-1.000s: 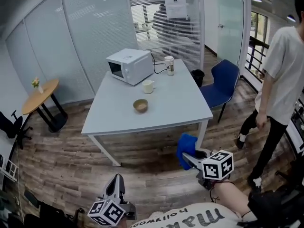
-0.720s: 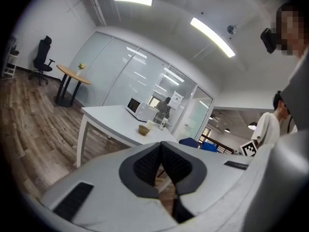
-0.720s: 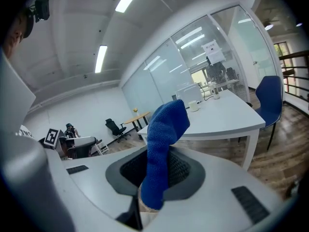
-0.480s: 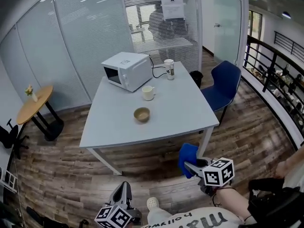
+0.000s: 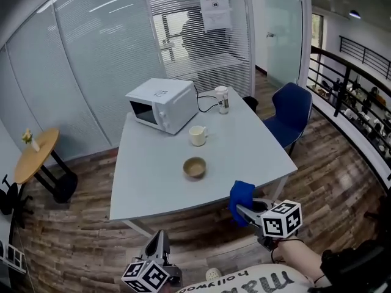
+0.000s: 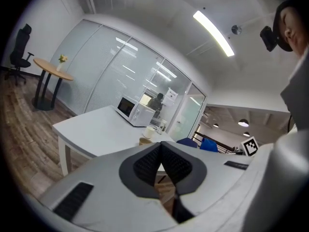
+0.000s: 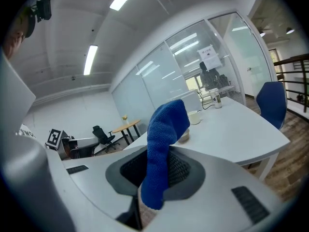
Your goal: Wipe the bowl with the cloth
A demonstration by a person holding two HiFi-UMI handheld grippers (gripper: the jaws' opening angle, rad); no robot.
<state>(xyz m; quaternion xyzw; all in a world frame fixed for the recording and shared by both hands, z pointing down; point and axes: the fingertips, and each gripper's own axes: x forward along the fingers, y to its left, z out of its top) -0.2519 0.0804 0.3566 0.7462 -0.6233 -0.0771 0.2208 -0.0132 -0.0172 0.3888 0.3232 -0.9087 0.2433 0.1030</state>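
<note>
A tan bowl [image 5: 195,167] stands near the front middle of the white table [image 5: 256,157]; it also shows as a small bowl [image 6: 145,140] in the left gripper view. My right gripper [image 5: 244,210] hovers just off the table's front edge, to the right of the bowl, shut on a blue cloth [image 5: 241,195]. That cloth [image 7: 164,144] sticks up between the jaws and half hides the bowl [image 7: 184,137]. My left gripper [image 5: 160,244] is low at the bottom, short of the table, its jaws shut with nothing between them [image 6: 161,151].
On the table stand a white microwave [image 5: 163,104], a white mug [image 5: 197,135] behind the bowl and a lidded cup [image 5: 222,99]. A blue chair [image 5: 292,115] sits at the table's right. A small round table [image 5: 33,146] is at far left. A railing runs along the right.
The view has come closer to the table and both grippers with it. The person standing at the right a second ago is out of view. The cloth stays gripped.
</note>
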